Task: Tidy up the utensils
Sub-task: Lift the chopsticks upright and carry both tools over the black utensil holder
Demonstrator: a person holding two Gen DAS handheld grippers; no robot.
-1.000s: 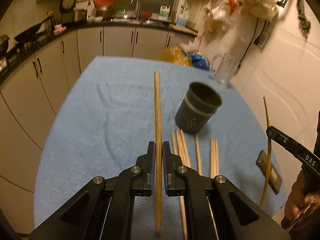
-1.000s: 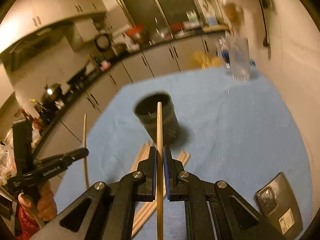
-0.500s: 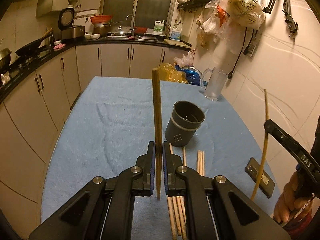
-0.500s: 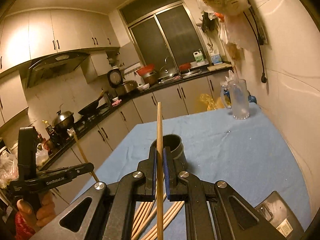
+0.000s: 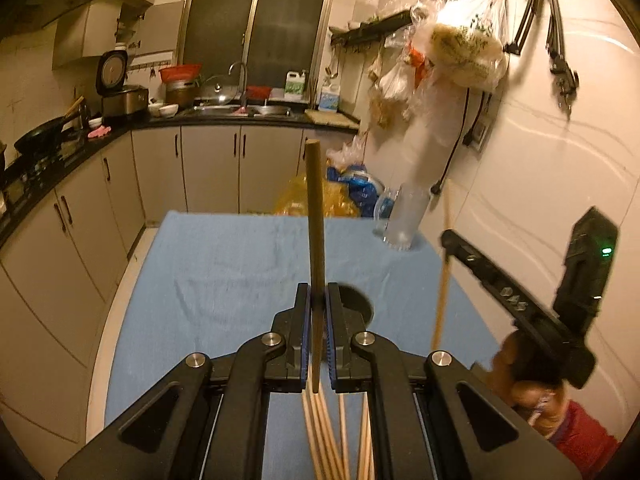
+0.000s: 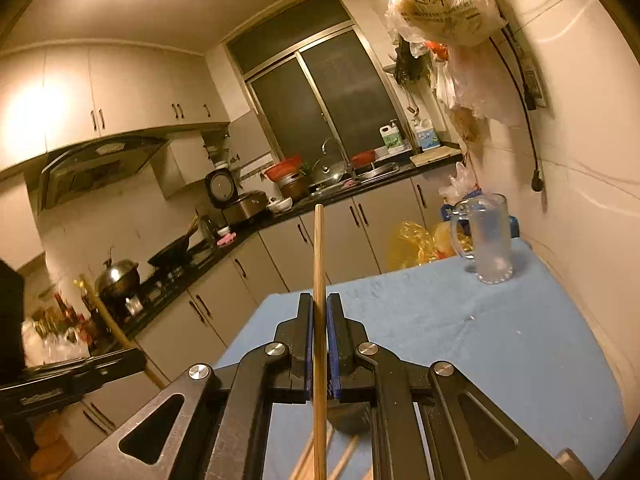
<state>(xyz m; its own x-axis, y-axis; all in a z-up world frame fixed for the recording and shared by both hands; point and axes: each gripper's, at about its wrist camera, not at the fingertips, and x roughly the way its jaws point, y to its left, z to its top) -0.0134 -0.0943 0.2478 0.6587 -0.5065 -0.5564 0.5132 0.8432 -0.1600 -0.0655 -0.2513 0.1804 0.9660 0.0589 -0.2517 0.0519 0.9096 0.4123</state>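
On the left, the left gripper (image 5: 316, 300) has its fingers (image 5: 303, 320) pressed together on a single wooden chopstick (image 5: 315, 232), which stands nearly upright between the blue pads and sticks out above and below them. Under those fingers, on the blue cloth (image 5: 224, 272) that covers the tabletop, lies a bunch of loose chopsticks (image 5: 324, 436), fanned a little and running toward the viewer. Just past the fingertips and slightly to their right, the dark rim of the utensil holder (image 5: 358, 300) peeks out from behind the gripper; most of it is hidden. Farther right and beyond, a clear glass mug (image 5: 404, 220) stands at the far corner of the cloth, near the wall. To the right of the left fingers, the right gripper (image 6: 319, 316) is held in a person's hand (image 5: 516, 376); its fingers (image 6: 306, 336) are likewise closed tight on a second chopstick (image 6: 319, 280), upright and slim, its tip well above the pads. Seen from that gripper, the dark holder sits directly below its fingers, and a few loose sticks lie on the cloth beside it. Both grippers hang above the tabletop, not touching it.
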